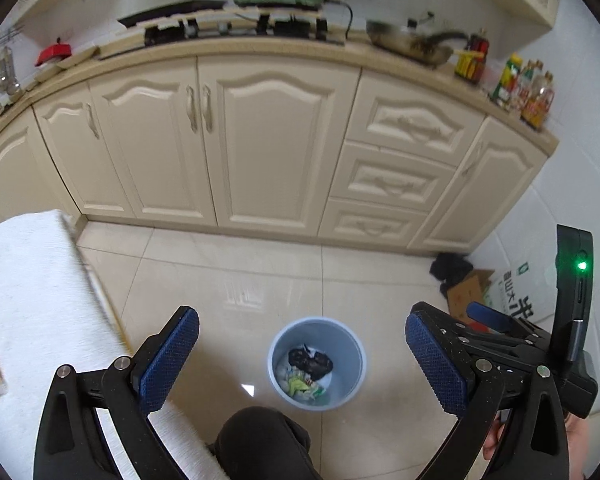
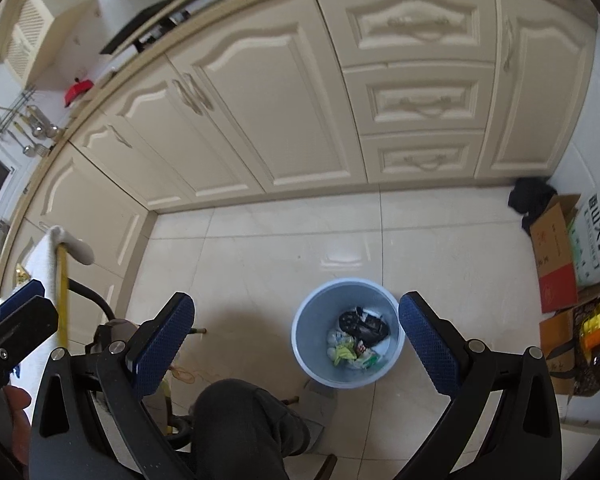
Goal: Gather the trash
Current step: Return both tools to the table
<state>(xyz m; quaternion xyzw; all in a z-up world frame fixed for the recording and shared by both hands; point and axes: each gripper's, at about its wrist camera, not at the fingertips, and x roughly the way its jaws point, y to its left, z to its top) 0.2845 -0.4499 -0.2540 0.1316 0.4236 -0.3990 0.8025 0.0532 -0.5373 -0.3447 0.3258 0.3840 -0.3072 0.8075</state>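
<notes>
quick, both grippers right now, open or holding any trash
left gripper: open, nothing between the pads
right gripper: open, nothing between the pads

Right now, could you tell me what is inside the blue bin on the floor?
The blue bin holds crumpled trash: a black wrapper on top, with white, green and yellow scraps beside it. Whatever lies beneath that pile, and the bin's bottom there, is covered.

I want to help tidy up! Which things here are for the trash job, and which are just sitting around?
For the job:
- blue bin on the floor
- trash already inside it
- left claw, open, empty
- right claw, open, empty

Just lying about:
- frying pan on the counter
- bottles
- cardboard box
- black cloth
</notes>
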